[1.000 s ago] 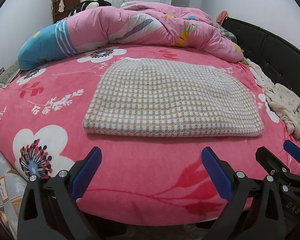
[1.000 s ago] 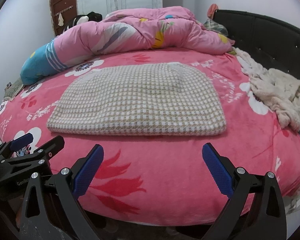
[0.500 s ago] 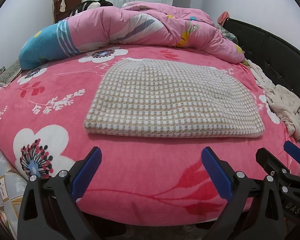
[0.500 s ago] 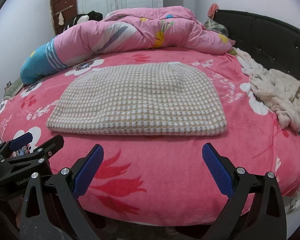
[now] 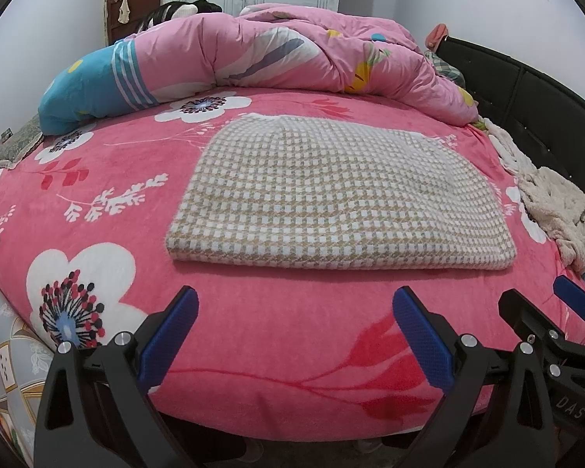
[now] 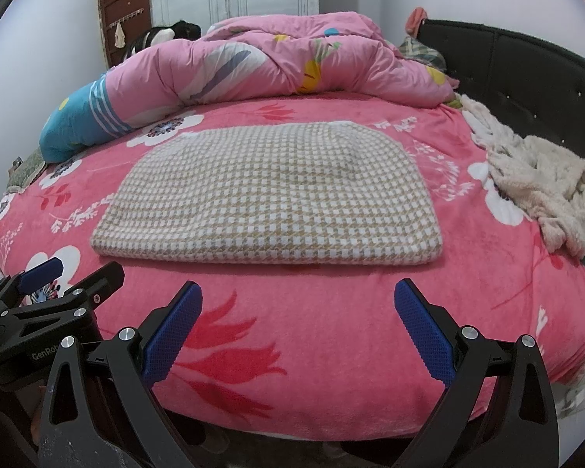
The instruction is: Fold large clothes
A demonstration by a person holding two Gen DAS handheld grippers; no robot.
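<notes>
So the beige-and-white houndstooth knit garment (image 5: pixel 339 202) is lying folded into a thick flat rectangle right in the middle of the bed, on the bright pink fleece sheet with white flowers and red leaves (image 5: pixel 253 331). Its near folded edge is running parallel to the bed's front edge, a little way back from it, and nothing is touching it.

The left hand-held gripper (image 5: pixel 295 333) is hovering over the front edge of the mattress, near the garment's near edge but well clear of it, with its blue textured pads (image 5: pixel 167 337) spread wide and nothing between them. The right hand-held gripper (image 6: pixel 298 331) is doing the same thing just beside it, jaws wide apart and empty. Each one is poking into the other's view from the side; the left one's black body is showing "GenRo…" in white, cut off by the frame, and the right one is showing "DAS".

Further out, a crumpled cream fleece garment (image 6: pixel 542 191) is sitting in a heap by the black padded headboard (image 6: pixel 526 74) on the right. Along the far side, a rumpled pink quilt with a blue striped end (image 5: pixel 253 54) is bunched up, with a brown wooden door (image 6: pixel 126 15) behind it.
</notes>
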